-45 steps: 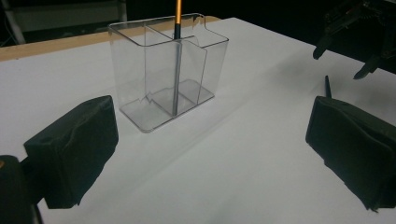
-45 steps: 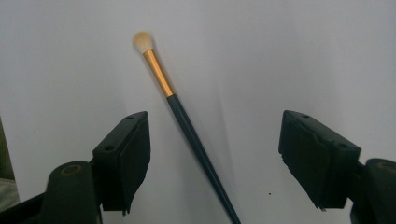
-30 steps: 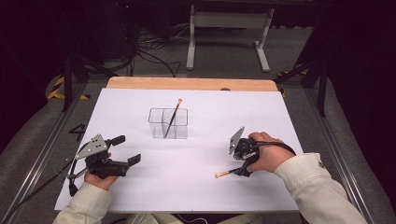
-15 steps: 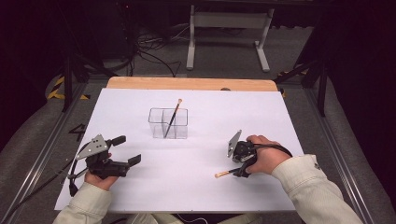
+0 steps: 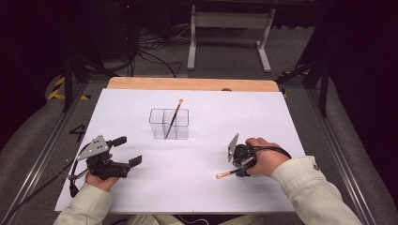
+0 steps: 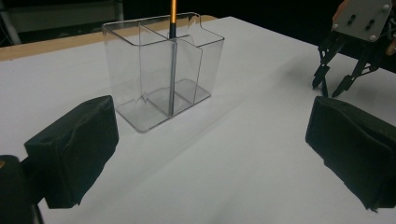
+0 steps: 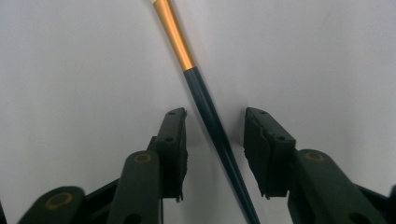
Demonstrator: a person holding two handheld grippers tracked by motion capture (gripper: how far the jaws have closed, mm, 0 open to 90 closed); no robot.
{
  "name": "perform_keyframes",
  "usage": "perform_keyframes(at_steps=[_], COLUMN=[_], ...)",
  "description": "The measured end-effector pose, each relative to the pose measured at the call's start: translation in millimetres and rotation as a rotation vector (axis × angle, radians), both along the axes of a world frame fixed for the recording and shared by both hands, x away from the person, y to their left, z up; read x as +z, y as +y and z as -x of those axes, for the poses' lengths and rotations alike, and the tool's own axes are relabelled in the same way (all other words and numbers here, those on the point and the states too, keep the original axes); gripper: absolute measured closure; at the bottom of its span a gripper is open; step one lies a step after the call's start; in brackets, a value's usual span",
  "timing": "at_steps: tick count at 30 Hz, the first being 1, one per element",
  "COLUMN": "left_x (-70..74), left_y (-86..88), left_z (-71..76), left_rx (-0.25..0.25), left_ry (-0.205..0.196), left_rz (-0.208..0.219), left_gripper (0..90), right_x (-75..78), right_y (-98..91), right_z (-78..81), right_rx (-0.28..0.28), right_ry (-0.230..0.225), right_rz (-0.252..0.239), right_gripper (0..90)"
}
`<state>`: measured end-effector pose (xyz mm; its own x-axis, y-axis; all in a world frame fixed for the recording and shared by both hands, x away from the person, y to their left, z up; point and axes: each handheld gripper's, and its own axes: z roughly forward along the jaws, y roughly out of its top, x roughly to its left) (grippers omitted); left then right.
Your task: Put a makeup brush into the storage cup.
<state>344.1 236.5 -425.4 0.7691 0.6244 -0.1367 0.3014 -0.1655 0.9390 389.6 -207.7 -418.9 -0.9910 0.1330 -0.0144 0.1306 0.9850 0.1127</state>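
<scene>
Right gripper view: right gripper (image 7: 215, 140) closing, not yet clenched, astride brush (image 7: 208, 112)
Left gripper (image 6: 210, 154): released, empty
Handling: light, stiff, probably slick; grasp dark handle

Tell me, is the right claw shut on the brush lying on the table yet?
Not yet. The right claw straddles the brush, its jaws have just been closing, but gaps show on both sides of the handle.

Setting: lab-type recording bay, not a home.
Bench: white sheet (image 5: 197, 187) covering a wooden table (image 5: 192, 84).
Floor: grey, cables (image 5: 145, 51) trailing across it.
Surroundings: dark backdrop enclosing the bench; metal stand (image 5: 229, 28) standing behind.
</scene>
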Motion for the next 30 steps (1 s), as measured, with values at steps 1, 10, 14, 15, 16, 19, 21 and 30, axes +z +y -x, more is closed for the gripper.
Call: perform_keyframes(at_steps=[1,10,14,15,16,19,21,30], left_x=[0.1,-0.1,-0.3,-0.3,-0.2,-0.3,-0.1,-1.8], left_y=[0.0,-0.6,-1.1,-1.3,-1.3,-1.3,-0.9,-2.7], left_z=[0.1,0.3,0.1,0.3,0.5,0.8,1.1,0.9], left_rx=[-0.001,-0.002,-0.003,-0.004,-0.004,0.001,0.003,-0.013], left_ry=[0.002,-0.002,-0.004,-0.004,-0.003,-0.005,-0.006,-0.013], left_rz=[-0.003,0.001,-0.002,-0.002,-0.004,0.001,0.003,-0.003], left_gripper=[3.2,3.2,3.2,3.2,3.2,2.8,2.6,1.4], right_x=[0.2,0.7,0.7,0.8,0.5,0.6,0.5,3.4], right_y=[0.5,6.4,7.5,7.6,7.6,7.5,7.4,5.0], right_z=[0.1,1.5,2.0,1.9,1.9,1.9,2.2,3.2], right_rx=[0.007,0.057,0.07,0.072,0.069,0.071,0.068,0.044], right_ry=[-0.004,0.007,0.018,0.021,0.023,0.024,0.021,0.013], right_rz=[0.007,0.052,0.06,0.064,0.062,0.064,0.061,0.032], right_gripper=[61.6,76.0,81.1,83.2,83.3,83.3,83.4,84.0])
